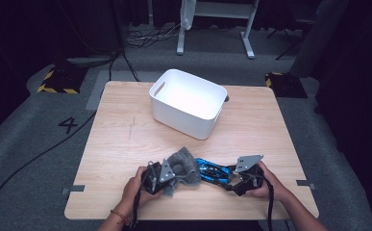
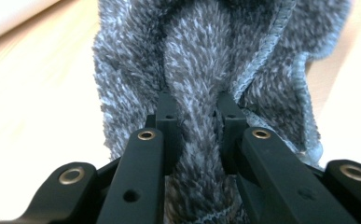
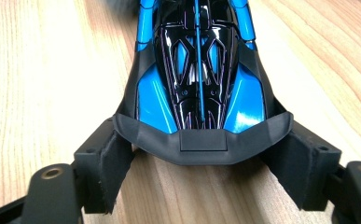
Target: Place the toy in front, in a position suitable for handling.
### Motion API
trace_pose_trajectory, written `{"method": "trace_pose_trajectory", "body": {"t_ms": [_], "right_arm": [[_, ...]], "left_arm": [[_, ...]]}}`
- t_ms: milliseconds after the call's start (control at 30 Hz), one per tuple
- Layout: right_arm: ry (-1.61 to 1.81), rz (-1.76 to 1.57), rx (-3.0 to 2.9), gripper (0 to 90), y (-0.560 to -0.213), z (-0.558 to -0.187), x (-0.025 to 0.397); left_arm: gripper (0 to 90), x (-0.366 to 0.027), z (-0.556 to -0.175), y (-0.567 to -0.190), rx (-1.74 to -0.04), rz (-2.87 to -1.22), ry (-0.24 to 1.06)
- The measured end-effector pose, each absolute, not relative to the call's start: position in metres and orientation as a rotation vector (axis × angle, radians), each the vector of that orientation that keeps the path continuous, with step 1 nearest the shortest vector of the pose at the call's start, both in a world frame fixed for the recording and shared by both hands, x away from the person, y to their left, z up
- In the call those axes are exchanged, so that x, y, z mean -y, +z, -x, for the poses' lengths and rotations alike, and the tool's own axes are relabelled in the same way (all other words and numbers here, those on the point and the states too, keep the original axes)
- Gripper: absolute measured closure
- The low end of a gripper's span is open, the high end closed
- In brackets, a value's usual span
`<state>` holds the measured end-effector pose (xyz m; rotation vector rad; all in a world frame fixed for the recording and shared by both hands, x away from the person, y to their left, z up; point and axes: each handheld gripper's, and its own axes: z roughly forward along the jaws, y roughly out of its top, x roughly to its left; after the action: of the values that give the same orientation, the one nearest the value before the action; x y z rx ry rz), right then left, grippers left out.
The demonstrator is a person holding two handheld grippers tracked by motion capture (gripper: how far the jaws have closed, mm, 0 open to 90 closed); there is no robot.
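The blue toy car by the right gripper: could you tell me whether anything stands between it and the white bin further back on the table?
Nothing visible does. The blue toy car lies between the jaws of the right gripper, and bare table separates it from the white bin. The grey cloth sits beside the car, toward the left gripper.

Left claw [image 2: 196, 112], seen along its two black jaws, which close on a raised fold of a grey, fuzzy cloth [image 2: 201, 60]. The cloth's stitched hem runs along its right side. Pale wooden tabletop [image 2: 33, 107] lies on both sides of the cloth.
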<state>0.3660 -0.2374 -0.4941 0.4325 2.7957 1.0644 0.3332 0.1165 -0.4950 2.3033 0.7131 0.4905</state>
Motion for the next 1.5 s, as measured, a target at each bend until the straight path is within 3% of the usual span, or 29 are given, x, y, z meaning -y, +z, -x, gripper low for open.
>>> {"method": "trace_pose_trajectory", "body": {"t_ms": [133,367,533,633,967,1100,1233,1500], "right_arm": [[1.064,-0.433,-2.796,26.2,-0.494,-0.366,0.237],[1.071,-0.430,-2.793,26.2,-0.495,-0.366,0.238],[1.073,-0.428,-2.789,26.2,-0.495,-0.366,0.238],[1.076,-0.432,-2.788,26.2,-0.495,-0.365,0.239],[1.073,-0.432,-2.788,26.7,-0.495,-0.366,0.237],[1.076,-0.433,-2.791,26.7,-0.495,-0.366,0.237],[1.070,-0.434,-2.791,26.5,-0.494,-0.366,0.237],[1.145,-0.484,-2.806,24.2,-0.490,-0.368,0.246]], "left_arm": [[76.4,-0.113,-0.330,-0.491,-0.674,-2.241,0.428],[76.2,-0.064,-0.313,-0.475,-0.471,-2.208,0.320],[75.8,-0.034,-0.313,-0.481,-0.412,-2.225,0.259],[76.2,-0.028,-0.314,-0.491,-0.421,-2.306,0.305],[77.2,-0.058,-0.323,-0.493,-0.496,-2.348,0.327],[76.7,-0.088,-0.335,-0.494,-0.634,-2.328,0.362],[76.6,-0.123,-0.353,-0.496,-0.779,-2.250,0.312],[75.8,-0.118,-0.353,-0.492,-0.753,-2.232,0.294]]}}
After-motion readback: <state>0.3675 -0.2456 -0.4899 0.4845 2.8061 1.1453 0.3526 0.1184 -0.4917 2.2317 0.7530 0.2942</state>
